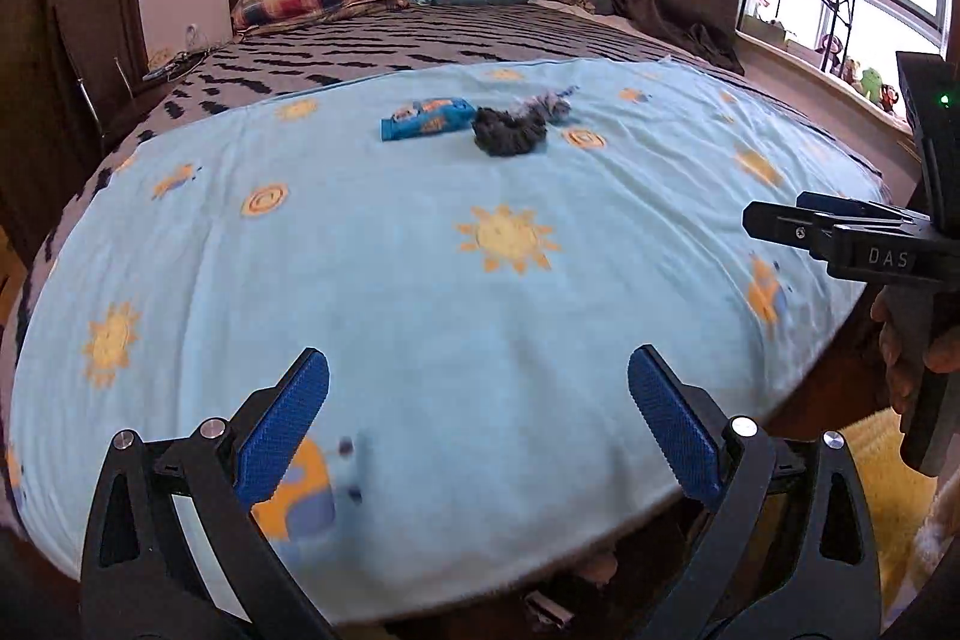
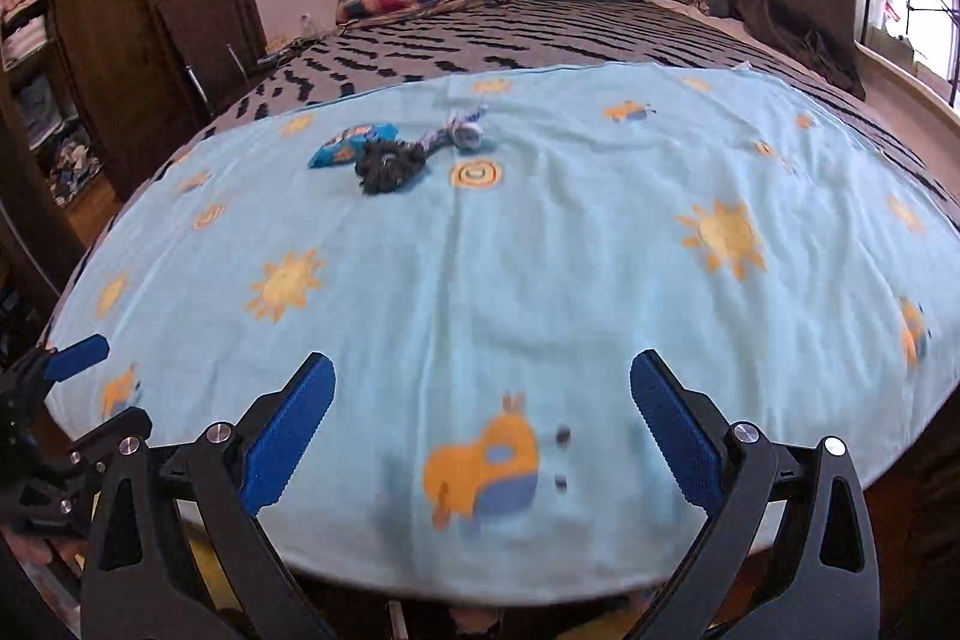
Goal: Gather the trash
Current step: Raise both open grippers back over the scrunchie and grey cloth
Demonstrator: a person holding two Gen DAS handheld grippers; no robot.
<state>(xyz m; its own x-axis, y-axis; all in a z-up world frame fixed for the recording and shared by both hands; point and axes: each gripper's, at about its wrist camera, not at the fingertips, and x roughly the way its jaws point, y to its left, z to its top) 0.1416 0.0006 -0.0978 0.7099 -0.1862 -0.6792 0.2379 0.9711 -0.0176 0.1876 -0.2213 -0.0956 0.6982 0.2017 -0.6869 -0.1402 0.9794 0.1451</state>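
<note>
Fingers of left gripper (image 1: pixel 478 424) and right gripper (image 2: pixel 482 427) gape wide, empty, above blanket (image 1: pixel 420 292); blurry, perhaps crumpled, trash (image 1: pixel 510 130) lies far off

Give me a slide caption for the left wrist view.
Open left gripper faces blue wrapper and dark scrap on sun-print blanket.

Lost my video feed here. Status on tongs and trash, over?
Left tongs and right tongs open, empty, short of the trash. Blue snack wrapper, dark crumpled wad, small grey-white scrap clustered mid light-blue sun-print blanket. Nothing between.
</note>
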